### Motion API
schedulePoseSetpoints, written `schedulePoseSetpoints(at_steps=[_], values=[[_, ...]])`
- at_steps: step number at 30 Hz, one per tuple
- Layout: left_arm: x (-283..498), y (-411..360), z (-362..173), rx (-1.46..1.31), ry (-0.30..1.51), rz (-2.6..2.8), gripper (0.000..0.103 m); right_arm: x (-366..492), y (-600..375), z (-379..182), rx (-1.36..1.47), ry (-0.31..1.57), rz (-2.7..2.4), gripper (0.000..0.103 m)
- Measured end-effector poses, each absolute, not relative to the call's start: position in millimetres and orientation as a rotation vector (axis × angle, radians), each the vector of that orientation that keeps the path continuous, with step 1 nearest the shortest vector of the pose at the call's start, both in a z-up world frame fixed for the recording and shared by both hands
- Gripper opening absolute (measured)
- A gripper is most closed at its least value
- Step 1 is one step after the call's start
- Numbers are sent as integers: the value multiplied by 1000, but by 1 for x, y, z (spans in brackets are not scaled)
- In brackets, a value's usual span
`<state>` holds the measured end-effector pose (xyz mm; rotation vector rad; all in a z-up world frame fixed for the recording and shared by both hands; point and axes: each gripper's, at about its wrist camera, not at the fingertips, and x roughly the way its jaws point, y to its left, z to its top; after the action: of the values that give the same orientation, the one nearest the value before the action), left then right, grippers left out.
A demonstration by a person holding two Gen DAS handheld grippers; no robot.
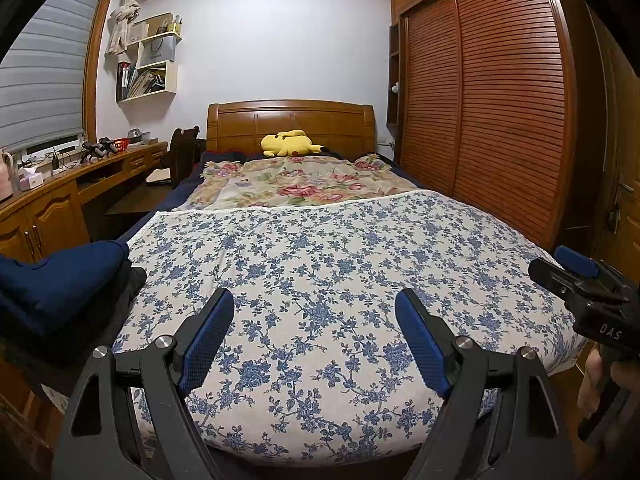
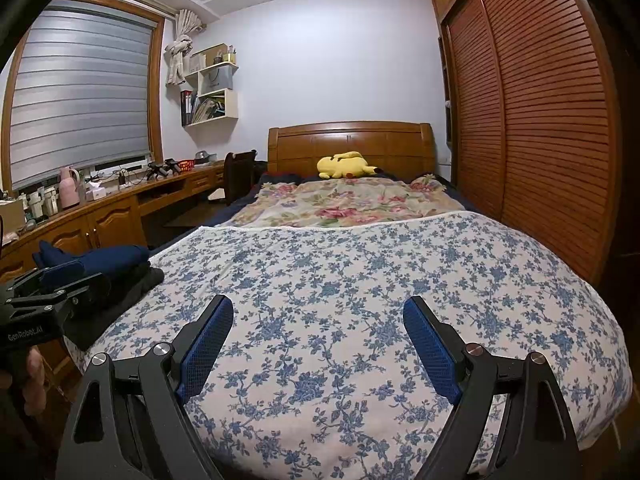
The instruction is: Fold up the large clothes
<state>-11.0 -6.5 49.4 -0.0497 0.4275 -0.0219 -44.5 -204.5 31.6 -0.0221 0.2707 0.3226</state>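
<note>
A bedroom is shown, its bed (image 1: 340, 240) covered by a blue-flowered sheet. Dark clothes (image 1: 60, 280) are seen piled at the bed's left edge, seemingly loose; whether any are folded cannot be told. Nothing is spread out yet. The left gripper (image 1: 314, 344) and right gripper (image 2: 318, 344) are held above the near edge, fingers apart and empty.

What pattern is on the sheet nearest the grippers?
Blue flowers on white sheet; clearest in the right wrist view.

Home bedroom, wooden bed (image 1: 291, 120) with floral quilt (image 1: 304, 184), louvered wardrobe (image 1: 500, 100), window desk (image 2: 120, 204)
</note>
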Motion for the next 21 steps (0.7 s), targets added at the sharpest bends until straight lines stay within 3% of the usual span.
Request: schedulePoseSetpoints(at_steps=[21], values=[[-11, -7, 49, -49, 428, -22, 83, -48, -206, 32, -18, 261, 326, 88]])
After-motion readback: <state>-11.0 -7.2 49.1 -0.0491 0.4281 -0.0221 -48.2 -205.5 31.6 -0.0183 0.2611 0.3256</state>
